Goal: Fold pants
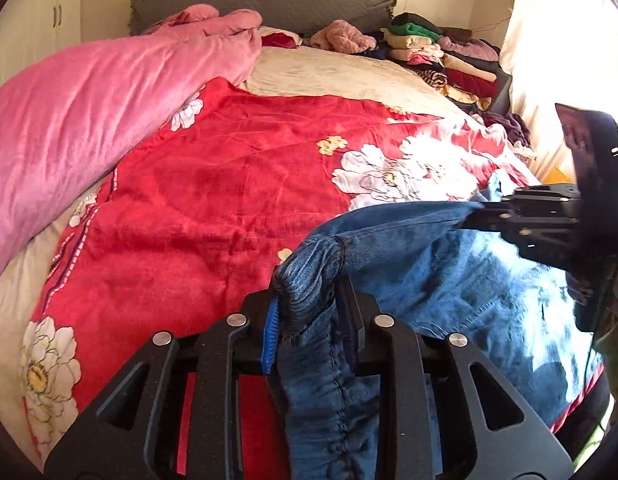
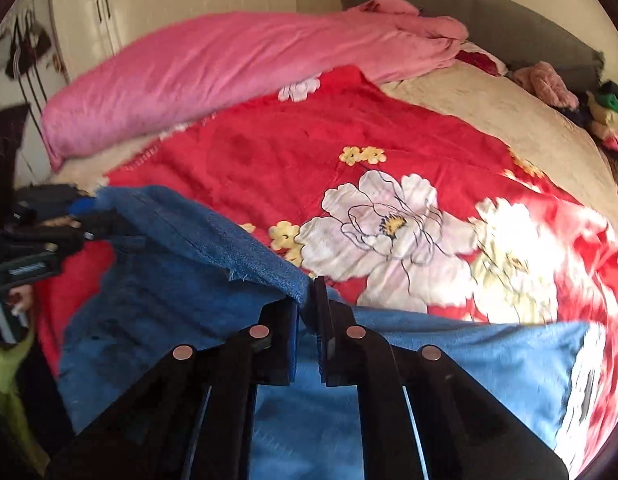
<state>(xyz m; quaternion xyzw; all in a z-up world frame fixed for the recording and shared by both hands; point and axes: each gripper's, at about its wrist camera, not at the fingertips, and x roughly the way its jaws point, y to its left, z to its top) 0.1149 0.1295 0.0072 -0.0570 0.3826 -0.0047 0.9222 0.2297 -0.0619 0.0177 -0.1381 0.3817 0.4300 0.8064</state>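
Pants (image 1: 449, 280), one denim pair, hang clamped by two tongs, left (image 1: 305, 292) and right (image 2: 307, 300), over one red blanket (image 1: 213, 200).

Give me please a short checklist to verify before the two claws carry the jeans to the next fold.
1. Left claw shut on the gathered waistband of the jeans: ok.
2. Right claw shut on a thin edge of the denim: ok, though only a little cloth is pinched.
3. Cloth between both claws lifted off the red floral blanket: ok.
4. Clear area of the blanket ahead: ok.
5. Pink quilt away from the jeans: ok.
6. Legs lying aligned under the lifted part: cannot tell.
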